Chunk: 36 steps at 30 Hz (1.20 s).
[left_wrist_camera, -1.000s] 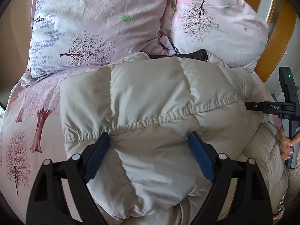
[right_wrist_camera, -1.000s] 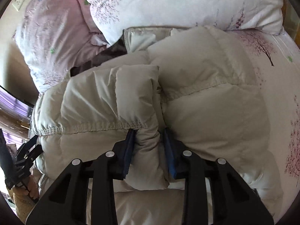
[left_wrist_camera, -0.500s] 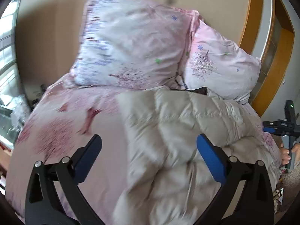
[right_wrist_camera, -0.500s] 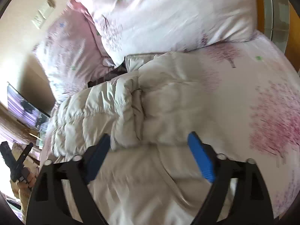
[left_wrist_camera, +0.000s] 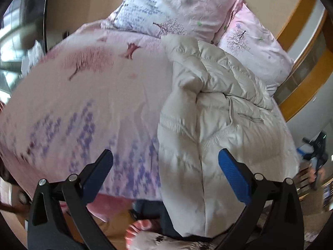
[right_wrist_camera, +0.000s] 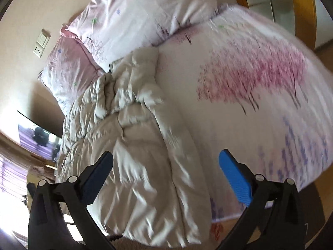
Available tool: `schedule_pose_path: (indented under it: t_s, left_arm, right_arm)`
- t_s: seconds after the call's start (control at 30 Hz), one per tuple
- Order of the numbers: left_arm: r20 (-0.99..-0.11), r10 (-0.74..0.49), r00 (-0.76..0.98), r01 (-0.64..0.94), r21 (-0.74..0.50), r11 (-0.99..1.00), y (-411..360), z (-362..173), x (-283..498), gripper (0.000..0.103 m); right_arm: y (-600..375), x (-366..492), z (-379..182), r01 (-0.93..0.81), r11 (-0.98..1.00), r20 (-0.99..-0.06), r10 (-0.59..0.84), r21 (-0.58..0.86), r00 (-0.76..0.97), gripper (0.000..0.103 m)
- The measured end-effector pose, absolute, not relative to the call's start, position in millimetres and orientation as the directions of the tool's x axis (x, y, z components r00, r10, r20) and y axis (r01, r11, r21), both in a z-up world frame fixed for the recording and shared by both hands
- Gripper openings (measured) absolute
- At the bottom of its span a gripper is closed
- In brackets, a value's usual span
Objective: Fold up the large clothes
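— Where's the coat?

— The coat (left_wrist_camera: 218, 108) lies bunched along one side of the bed (left_wrist_camera: 93, 95), its top near the pillows (left_wrist_camera: 177, 6) and its hem hanging over the near edge.

— And the grippers?

— The left gripper (left_wrist_camera: 164, 168) is spread wide and holds nothing. The right gripper (right_wrist_camera: 165, 166) is just as wide and empty, above the coat's lower half.

— Which step, then?

— I'd say it's between folds: the coat looks partly folded but rumpled. Next it needs a fresh grip on an edge, probably the hem.

— Do the views differ?

— The left shows the floor below the hem and the other hand (left_wrist_camera: 314, 170); the right shows wall sockets (right_wrist_camera: 41, 42).
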<state>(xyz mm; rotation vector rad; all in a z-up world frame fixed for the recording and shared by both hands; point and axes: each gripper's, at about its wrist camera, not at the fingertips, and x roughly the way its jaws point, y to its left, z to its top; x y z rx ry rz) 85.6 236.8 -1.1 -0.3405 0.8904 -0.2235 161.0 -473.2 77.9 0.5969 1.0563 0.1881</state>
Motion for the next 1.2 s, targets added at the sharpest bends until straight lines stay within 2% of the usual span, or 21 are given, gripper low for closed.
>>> schedule_pose_path:
  t_s: [0.13,0.33,0.47,0.53,0.57,0.63,0.73,0.8,0.97,1.0,1.03,1.1,1.13,1.2]
  left_arm:
    - [-0.658,-0.426,0.620,0.083,-0.485,0.870,241.7,-3.2,74.6,0.101]
    - [-0.677,-0.459,0.575,0.053,-0.530,0.846,240.3,-21.1,72.3,0.099]
    - [-0.650,-0.535,0.540,0.044,-0.613,0.789,236.6,-36.2,70.6,0.086]
    - [-0.641,-0.558,0.527,0.060,-0.627,0.777,232.1,-38.1,69.6,0.078]
    - [-0.632,-0.584,0.509,0.058,-0.652,0.756,229.7,-41.0,69.4,0.070]
    - [-0.632,-0.589,0.503,0.054,-0.657,0.752,224.7,-42.2,68.2,0.069]
    - [-0.634,-0.596,0.492,0.047,-0.665,0.746,220.4,-43.6,65.7,0.061]
    - [-0.628,-0.614,0.478,0.041,-0.683,0.730,219.6,-45.8,64.2,0.058]
    - [-0.635,-0.643,0.430,0.038,-0.698,0.715,214.6,-53.3,56.4,0.058]
    - [-0.639,-0.641,0.425,0.036,-0.695,0.718,212.3,-53.8,55.1,0.056]
    - [-0.641,-0.639,0.425,0.037,-0.693,0.720,210.4,-53.3,54.7,0.050]
    - [-0.630,-0.642,0.438,0.040,-0.699,0.714,208.2,-48.3,54.8,0.026]
    - [-0.622,-0.642,0.448,0.042,-0.703,0.710,209.0,-45.0,55.1,0.022]
    - [-0.599,-0.647,0.472,0.055,-0.712,0.700,210.4,-35.2,58.1,0.015]
  right_arm:
    - [-479.6,152.7,59.4,0.154,0.783,-0.746,0.484,0.602,0.457,0.094]
    - [-483.5,144.7,35.9,0.193,0.750,-0.747,0.525,0.632,0.407,0.084]
    - [-480.1,143.5,28.7,0.170,0.713,-0.710,0.583,0.680,0.395,0.082]
    - [-475.9,143.6,26.1,0.153,0.693,-0.690,0.617,0.704,0.377,0.075]
    - [-474.1,143.8,24.7,0.148,0.686,-0.684,0.630,0.712,0.369,0.072]
    - [-469.8,143.5,23.4,0.136,0.682,-0.676,0.640,0.719,0.365,0.070]
    - [-468.3,143.2,21.6,0.134,0.659,-0.657,0.664,0.740,0.358,0.063]
    - [-468.0,142.5,20.5,0.129,0.645,-0.642,0.678,0.753,0.358,0.062]
    - [-463.1,139.0,16.3,0.124,0.605,-0.606,0.717,0.787,0.344,0.063]
    - [-462.7,138.7,16.5,0.123,0.607,-0.607,0.714,0.785,0.348,0.059]
    - [-460.9,138.1,17.4,0.126,0.607,-0.608,0.713,0.784,0.348,0.046]
    - [-460.3,137.2,20.5,0.131,0.595,-0.598,0.716,0.793,0.360,0.027]
    - [-459.3,136.0,26.7,0.122,0.600,-0.595,0.707,0.791,0.381,0.021]
    - [-457.9,134.9,37.2,0.110,0.598,-0.583,0.698,0.794,0.415,0.018]
